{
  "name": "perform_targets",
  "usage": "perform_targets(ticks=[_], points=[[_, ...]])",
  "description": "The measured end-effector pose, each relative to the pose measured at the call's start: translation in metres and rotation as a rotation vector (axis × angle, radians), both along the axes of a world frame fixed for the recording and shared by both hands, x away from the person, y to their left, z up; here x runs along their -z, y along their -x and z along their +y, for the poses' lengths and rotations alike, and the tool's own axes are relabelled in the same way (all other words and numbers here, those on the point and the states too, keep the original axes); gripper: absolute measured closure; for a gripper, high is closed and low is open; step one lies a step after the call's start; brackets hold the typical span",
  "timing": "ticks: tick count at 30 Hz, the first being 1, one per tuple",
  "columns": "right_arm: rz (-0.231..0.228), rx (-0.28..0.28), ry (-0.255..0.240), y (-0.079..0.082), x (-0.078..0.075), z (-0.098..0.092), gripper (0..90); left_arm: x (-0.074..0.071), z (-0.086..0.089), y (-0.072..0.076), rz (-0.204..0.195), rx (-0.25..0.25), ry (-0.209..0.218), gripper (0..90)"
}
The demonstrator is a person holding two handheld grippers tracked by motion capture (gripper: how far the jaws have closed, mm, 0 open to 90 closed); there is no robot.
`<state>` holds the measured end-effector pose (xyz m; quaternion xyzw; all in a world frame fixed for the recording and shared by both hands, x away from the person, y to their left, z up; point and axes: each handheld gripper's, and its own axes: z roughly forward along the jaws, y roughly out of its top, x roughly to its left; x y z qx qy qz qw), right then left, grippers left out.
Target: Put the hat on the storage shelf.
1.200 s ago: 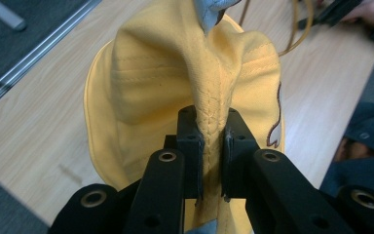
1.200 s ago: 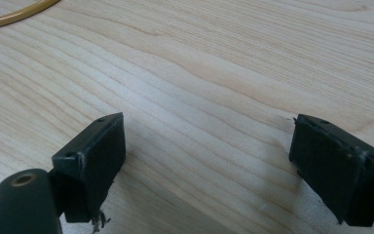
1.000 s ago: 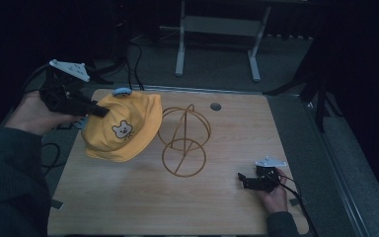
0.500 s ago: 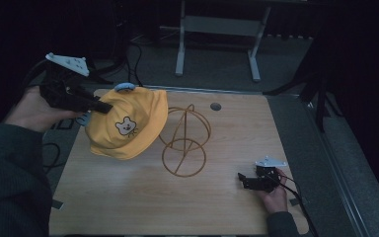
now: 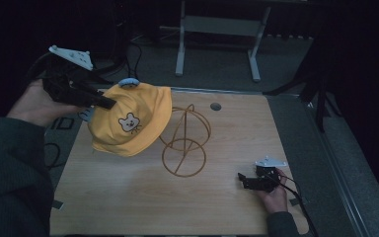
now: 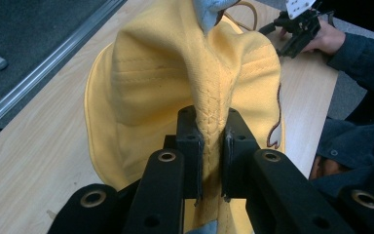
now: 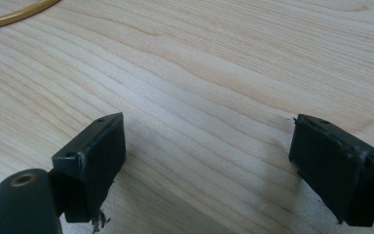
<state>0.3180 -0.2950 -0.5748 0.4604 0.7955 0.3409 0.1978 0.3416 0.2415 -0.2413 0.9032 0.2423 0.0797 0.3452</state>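
Seen from the high view at a wooden table (image 5: 128,197): left gripper (image 5: 109,103) raised over the table's left edge, held out level by the left hand (image 5: 34,103), forearm in a dark sleeve (image 5: 10,173) coming up from the lower left. Jaws clenched on a fold of the yellow hat (image 5: 128,123), pads pinching the stitched seam (image 6: 210,122) in the left gripper view. Hat hanging off the jaws above the table's far left part, bear patch (image 5: 128,122) turned toward the camera, brim drooping just beside the wire hat stand (image 5: 185,140), whether touching it not clear. Stand upright on the table near its middle. Right gripper (image 5: 241,178) low at the table's near right corner, resting in the right hand (image 5: 274,195), jaws spread wide over bare wood and grasping nothing. Compared with a second earlier: hat and left gripper carried slightly higher and farther from the camera, hat's crown nearer the stand's top loop; right gripper unmoved.
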Motion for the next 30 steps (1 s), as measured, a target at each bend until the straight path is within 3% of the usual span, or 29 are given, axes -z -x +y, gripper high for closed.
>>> perform_targets(ticks=[11, 30], points=[[-0.001, -0.001, 0.001, 0.0, 0.0, 0.0, 13.3, -0.006, -0.006, -0.006, 0.015, 0.027, 0.004, 80.9], [-0.001, -0.001, 0.0, 0.0, 0.0, 0.0, 13.3, -0.005, -0.031, -0.023, 0.037, 0.058, -0.012, 80.5]])
